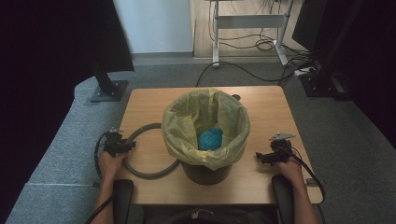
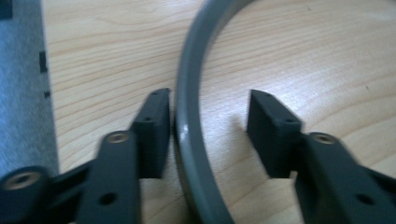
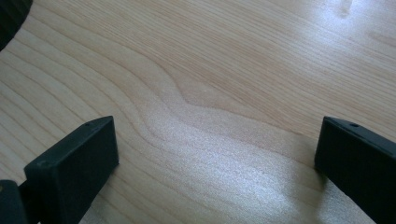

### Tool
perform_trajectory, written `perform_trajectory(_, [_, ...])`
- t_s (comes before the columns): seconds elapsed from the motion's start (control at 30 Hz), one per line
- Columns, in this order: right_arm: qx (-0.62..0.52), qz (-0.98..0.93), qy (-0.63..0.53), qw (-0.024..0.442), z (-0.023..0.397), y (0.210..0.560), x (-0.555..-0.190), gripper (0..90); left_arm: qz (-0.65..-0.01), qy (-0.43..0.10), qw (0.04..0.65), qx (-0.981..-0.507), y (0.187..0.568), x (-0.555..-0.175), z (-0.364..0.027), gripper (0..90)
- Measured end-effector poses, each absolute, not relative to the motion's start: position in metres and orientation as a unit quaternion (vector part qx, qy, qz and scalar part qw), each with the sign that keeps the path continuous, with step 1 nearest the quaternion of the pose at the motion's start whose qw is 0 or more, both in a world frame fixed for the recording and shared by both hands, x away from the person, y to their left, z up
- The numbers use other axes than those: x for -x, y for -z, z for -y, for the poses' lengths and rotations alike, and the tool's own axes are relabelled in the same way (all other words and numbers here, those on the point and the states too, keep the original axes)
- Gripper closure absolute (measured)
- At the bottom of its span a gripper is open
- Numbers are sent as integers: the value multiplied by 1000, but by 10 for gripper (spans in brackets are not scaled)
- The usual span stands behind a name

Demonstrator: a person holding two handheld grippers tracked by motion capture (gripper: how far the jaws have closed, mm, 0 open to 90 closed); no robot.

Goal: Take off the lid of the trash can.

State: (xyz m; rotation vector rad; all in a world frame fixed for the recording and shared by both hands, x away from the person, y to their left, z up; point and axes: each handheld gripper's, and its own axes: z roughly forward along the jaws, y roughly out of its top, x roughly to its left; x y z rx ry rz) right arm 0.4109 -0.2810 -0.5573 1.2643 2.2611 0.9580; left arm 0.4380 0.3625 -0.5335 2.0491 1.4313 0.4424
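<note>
Left tongs (image 2: 208,133) stand partly apart astride a grey ring (image 2: 189,121) that lies flat on the wooden table (image 2: 303,56); one pad sits just beside the ring's outer edge, the other is clear of it, so nothing is clamped. Right tongs (image 3: 217,154) gape wide over bare wood with nothing between them, apparently parked at the right near edge while the other hand works. From above, the left tongs (image 1: 122,145) meet the ring (image 1: 140,161) at its left rim, and the right tongs (image 1: 272,154) rest well apart from it, on the other side of the bin. That ring curls around the left and near side of a dark bin (image 1: 205,170) at the table's middle, touching or passing just under its base. A yellow bag (image 1: 187,121) is folded over the bin's rim, and a blue crumpled wad (image 1: 210,139) lies inside. Judging by its size, the ring looks like the hoop that pins the bag to the rim, laid aside beside the bin. The left gripper view gives the pads' gap and the ring's glossy, raised profile, which the high view is too distant to show; the high view alone places ring, bin and both hands together.
</note>
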Motion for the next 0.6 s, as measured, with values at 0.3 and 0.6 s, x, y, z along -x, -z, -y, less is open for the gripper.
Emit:
perform_trajectory(0.3, [-450, -804, -341, 188, 281, 557, -411, 0, -490, -175, 303, -799, 544, -435, -351, 116])
perform_trajectory(0.6, [-451, -803, -340, 189, 280, 557, -410, 0, -482, -170, 299, -806, 546, -435, -347, 0])
